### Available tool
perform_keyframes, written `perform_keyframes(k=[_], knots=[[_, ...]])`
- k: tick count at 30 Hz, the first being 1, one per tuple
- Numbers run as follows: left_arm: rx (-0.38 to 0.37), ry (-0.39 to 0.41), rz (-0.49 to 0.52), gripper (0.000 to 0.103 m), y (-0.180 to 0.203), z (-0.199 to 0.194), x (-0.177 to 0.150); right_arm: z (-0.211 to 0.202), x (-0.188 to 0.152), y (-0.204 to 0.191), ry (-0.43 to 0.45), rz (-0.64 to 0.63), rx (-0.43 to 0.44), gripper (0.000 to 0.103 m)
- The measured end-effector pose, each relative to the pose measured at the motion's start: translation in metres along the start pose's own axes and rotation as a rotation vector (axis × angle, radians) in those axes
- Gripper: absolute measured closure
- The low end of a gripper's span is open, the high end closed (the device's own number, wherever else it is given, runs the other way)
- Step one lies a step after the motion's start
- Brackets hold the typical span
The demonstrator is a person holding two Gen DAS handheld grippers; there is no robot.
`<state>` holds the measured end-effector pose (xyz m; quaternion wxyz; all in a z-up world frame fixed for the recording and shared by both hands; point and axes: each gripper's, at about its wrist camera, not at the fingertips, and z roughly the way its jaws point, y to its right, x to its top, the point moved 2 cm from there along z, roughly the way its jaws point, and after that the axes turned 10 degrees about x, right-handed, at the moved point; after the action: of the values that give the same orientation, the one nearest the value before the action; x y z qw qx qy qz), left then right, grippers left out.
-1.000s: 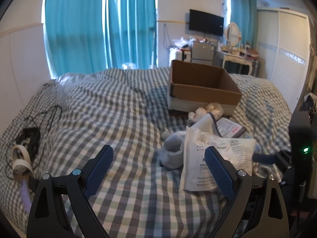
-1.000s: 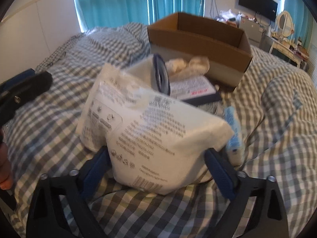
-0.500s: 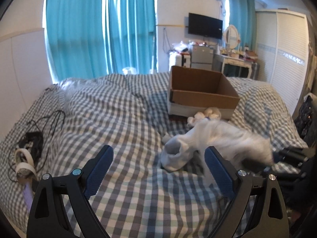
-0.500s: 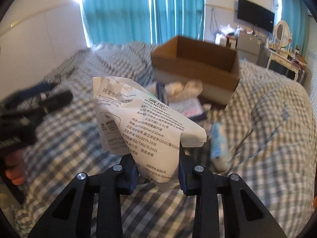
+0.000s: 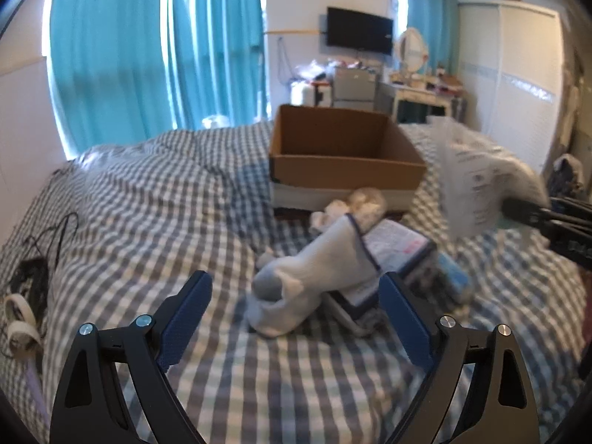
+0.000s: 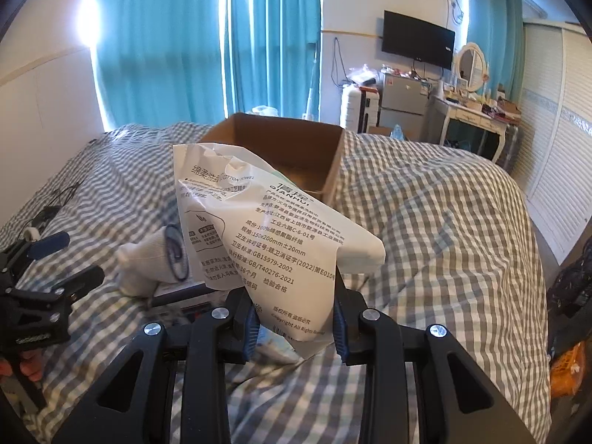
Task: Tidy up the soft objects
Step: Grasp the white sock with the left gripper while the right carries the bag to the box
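Note:
My right gripper (image 6: 294, 327) is shut on a white cotton towel pack (image 6: 266, 229) and holds it in the air before the open cardboard box (image 6: 292, 150); the pack shows blurred at the right of the left wrist view (image 5: 477, 181). My left gripper (image 5: 296, 318) is open and empty, low over the checked bed, just short of a white sock (image 5: 314, 273). The sock lies on a flat dark-edged pack (image 5: 392, 251). A cream plush toy (image 5: 355, 203) lies by the box (image 5: 344, 155).
A blue packet (image 5: 453, 277) lies right of the flat pack. Cables and a tape roll (image 5: 18, 318) lie at the bed's left edge. A wardrobe (image 6: 555, 140), desk and TV stand beyond the bed.
My right gripper shut on the towel pack and lifted it off the pile, up and toward the box. The sock and flat pack beneath are now uncovered. The left gripper stayed open.

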<state>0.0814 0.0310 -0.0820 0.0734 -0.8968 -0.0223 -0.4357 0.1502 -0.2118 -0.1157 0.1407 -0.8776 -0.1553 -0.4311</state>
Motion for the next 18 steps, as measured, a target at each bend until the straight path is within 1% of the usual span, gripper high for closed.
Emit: perform_keyframes(k=[3,7,8,9,10,11,14,18], knots=[[0.004,-0.048,-0.020,0.011,0.000,0.025,0.001,0.010,-0.002,0.009,-0.015,0.007,-0.002,0.072],[0.013,-0.117,-0.019,0.013,0.002,0.053,-0.003,0.024,-0.004,0.017,-0.033,0.016,0.006,0.072],[0.015,-0.135,-0.022,0.020,0.002,0.059,-0.005,0.028,-0.004,0.019,-0.039,0.019,0.010,0.072],[0.012,-0.158,-0.025,0.035,0.002,0.065,-0.006,0.030,-0.004,0.020,-0.042,0.021,0.014,0.072],[0.002,-0.174,-0.027,0.044,0.003,0.068,-0.008,0.032,-0.004,0.020,-0.045,0.021,0.018,0.072],[-0.002,-0.188,-0.029,0.050,0.003,0.073,-0.009,0.034,-0.005,0.021,-0.049,0.022,0.024,0.072],[-0.028,-0.186,-0.028,0.069,0.005,0.072,-0.010,0.036,-0.005,0.021,-0.052,0.022,0.031,0.072],[-0.036,-0.168,-0.017,0.083,0.005,0.059,-0.010,0.028,-0.004,0.019,-0.039,0.010,0.024,0.072]])
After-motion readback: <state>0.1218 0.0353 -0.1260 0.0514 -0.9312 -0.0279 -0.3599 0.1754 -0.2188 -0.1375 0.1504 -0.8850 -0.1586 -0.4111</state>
